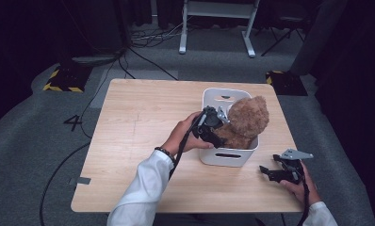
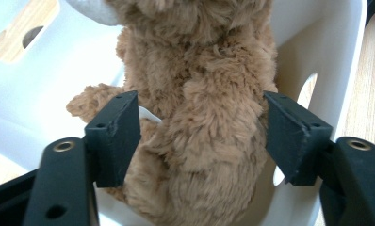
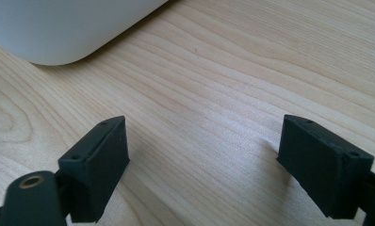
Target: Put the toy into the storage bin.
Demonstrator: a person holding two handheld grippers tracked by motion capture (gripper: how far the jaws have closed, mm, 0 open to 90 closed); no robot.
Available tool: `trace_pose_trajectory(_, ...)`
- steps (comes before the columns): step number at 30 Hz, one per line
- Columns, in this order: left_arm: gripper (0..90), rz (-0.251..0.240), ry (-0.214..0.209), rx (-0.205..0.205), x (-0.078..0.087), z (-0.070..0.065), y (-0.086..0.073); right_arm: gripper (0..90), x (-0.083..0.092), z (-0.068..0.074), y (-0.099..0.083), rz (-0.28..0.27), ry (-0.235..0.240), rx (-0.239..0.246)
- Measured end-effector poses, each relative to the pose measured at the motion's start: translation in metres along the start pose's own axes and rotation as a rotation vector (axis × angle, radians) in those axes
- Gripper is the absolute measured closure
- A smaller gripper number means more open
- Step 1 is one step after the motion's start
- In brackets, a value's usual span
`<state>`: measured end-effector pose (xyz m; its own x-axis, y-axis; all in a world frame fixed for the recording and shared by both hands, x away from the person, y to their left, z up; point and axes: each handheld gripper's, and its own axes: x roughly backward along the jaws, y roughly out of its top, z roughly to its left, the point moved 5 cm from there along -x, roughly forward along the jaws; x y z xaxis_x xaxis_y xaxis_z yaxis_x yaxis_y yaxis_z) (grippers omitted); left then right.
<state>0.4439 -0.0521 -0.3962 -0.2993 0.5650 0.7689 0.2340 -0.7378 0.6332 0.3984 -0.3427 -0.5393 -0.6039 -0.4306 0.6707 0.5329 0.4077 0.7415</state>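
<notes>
A brown plush teddy bear sits in a white plastic bin on the right half of the wooden table. My left gripper reaches over the bin's near-left rim, open, with one jaw on each side of the bear's body. The fur almost fills the gap and brushes the right jaw. A small white tag shows by the left jaw. My right gripper hovers low over the table right of the bin's front, open with bare wood between its jaws. The bin's rounded corner lies just beyond it.
The bin has slot handles in its walls. The table's left half is bare wood. Around the table there is grey carpet with cables, a white desk frame at the back and a yellow-black striped base.
</notes>
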Motion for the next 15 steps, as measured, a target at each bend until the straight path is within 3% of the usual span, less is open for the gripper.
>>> trace_pose_trajectory(15, 23.1, -0.076, 0.032, 0.050, 0.025, 0.009, -0.009, 16.5, 0.000, 0.000, 0.000, 0.000, 0.000, 0.000)
